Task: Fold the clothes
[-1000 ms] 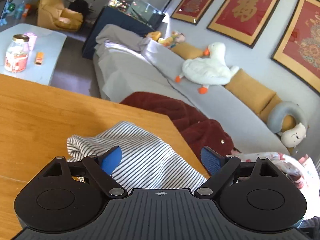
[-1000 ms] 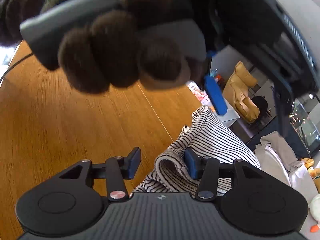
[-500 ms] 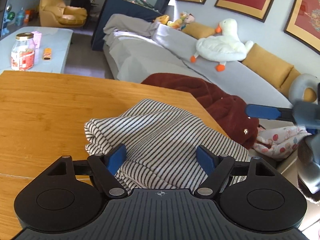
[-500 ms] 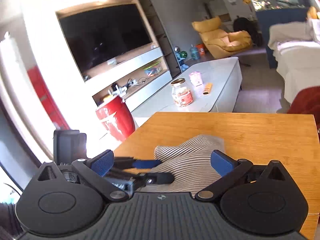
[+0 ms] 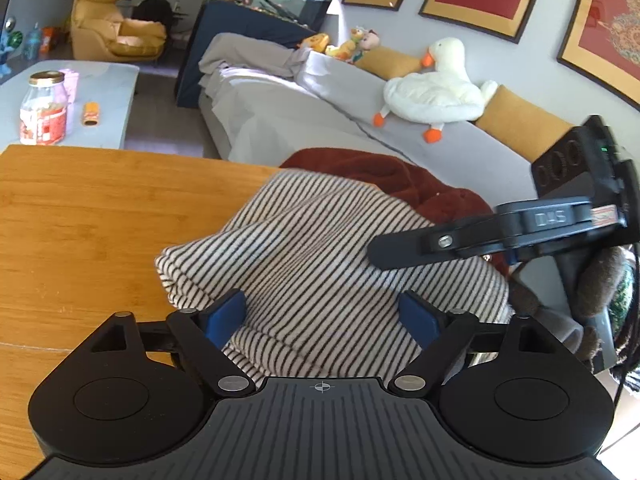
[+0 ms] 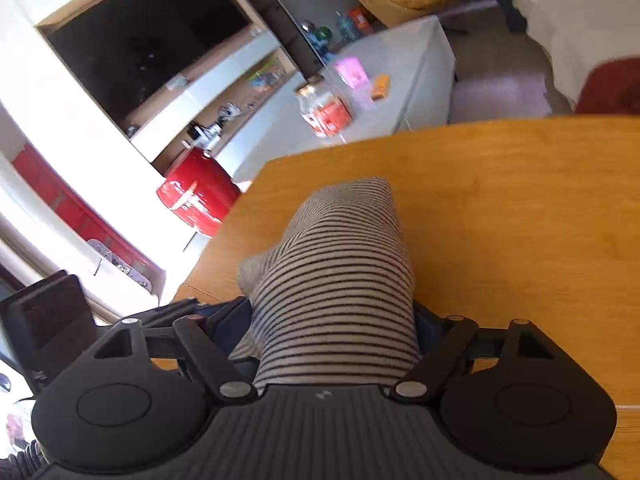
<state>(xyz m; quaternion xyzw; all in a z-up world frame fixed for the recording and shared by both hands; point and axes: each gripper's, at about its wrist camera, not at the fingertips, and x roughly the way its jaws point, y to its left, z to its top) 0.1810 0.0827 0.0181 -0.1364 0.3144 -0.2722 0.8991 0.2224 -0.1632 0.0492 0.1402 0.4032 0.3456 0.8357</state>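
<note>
The striped garment (image 5: 320,256) lies bunched on the wooden table (image 5: 92,216) between both tongs, the left gripper (image 5: 324,316) opening wide around it, the right gripper (image 6: 334,320) closing over a fold, beyond which stands a red-labelled jar (image 5: 43,110), its writing unreadable.

Bright daylight throughout. Glare washing out the wall (image 6: 48,184) along the right wrist view's left edge. Motion blur smearing the jar (image 6: 325,109) there. Sharper in the left wrist view, sun patches on the sofa (image 5: 280,120). Fisheye bending at all edges.
</note>
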